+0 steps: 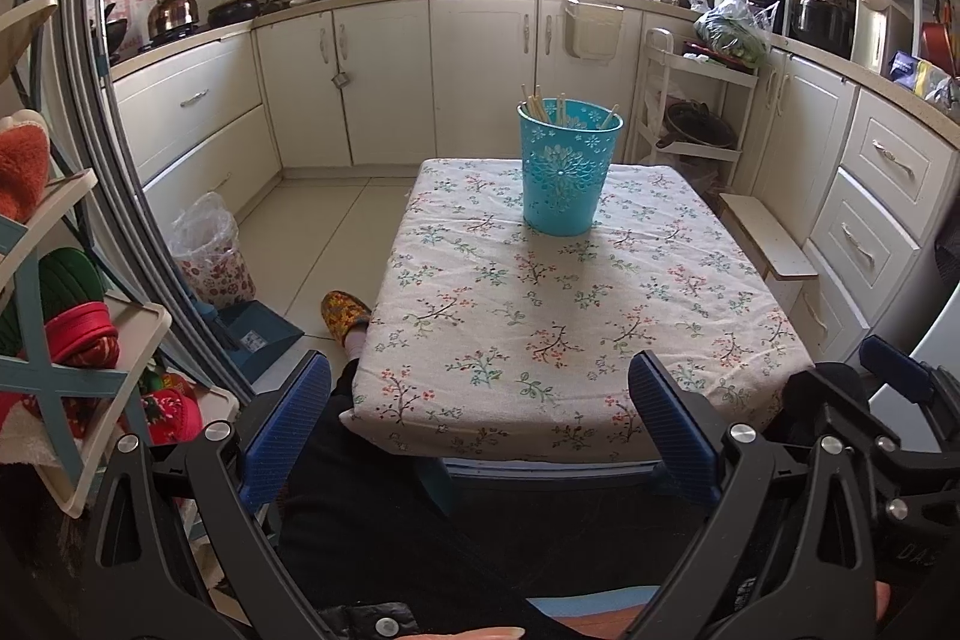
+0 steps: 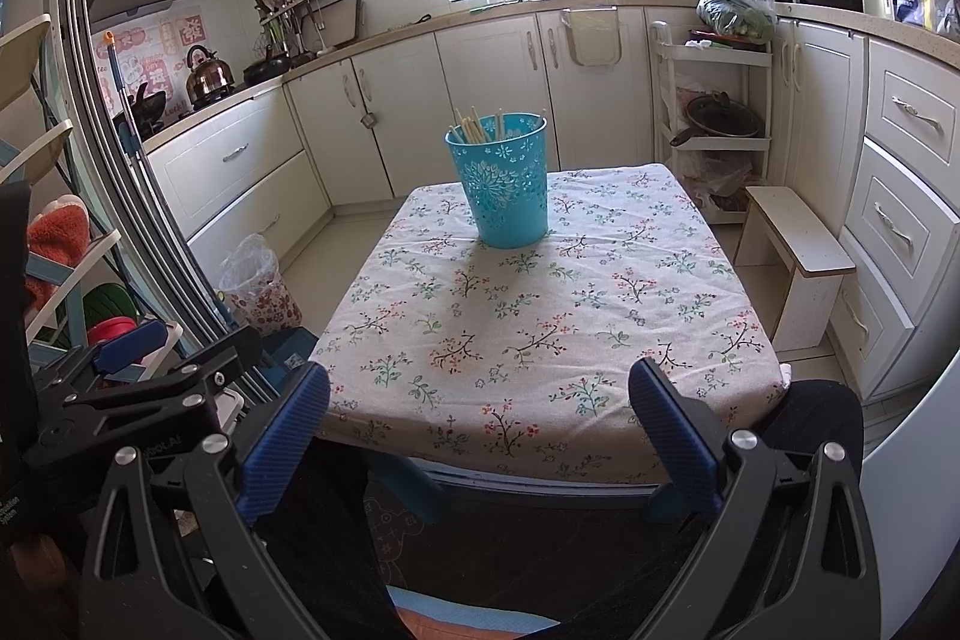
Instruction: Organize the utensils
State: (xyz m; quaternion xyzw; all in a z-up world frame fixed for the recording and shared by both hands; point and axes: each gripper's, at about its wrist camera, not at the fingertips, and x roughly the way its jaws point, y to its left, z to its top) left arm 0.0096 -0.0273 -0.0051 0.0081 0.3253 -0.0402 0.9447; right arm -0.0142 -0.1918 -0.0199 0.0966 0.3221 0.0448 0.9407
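A turquoise perforated bucket (image 1: 567, 169) (image 2: 504, 181) stands upright at the far end of a small table with a floral cloth (image 1: 576, 316) (image 2: 540, 316). Several pale wooden chopsticks (image 1: 543, 106) (image 2: 477, 127) stick up inside it. My left gripper (image 1: 480, 400) hangs open before the table's near edge, nothing between its blue pads. My right gripper (image 2: 480, 400) is open too, equally far back from the bucket and holding nothing. Each gripper's side also shows in the other's view.
A person's dark-clothed legs and a patterned slipper (image 1: 345, 316) are under the table's near left. A low white stool (image 2: 792, 256) stands right of the table, a lined bin (image 1: 210, 250) and blue dustpan (image 1: 258, 334) to the left. White cabinets ring the room; a shoe rack (image 1: 72, 340) is at far left.
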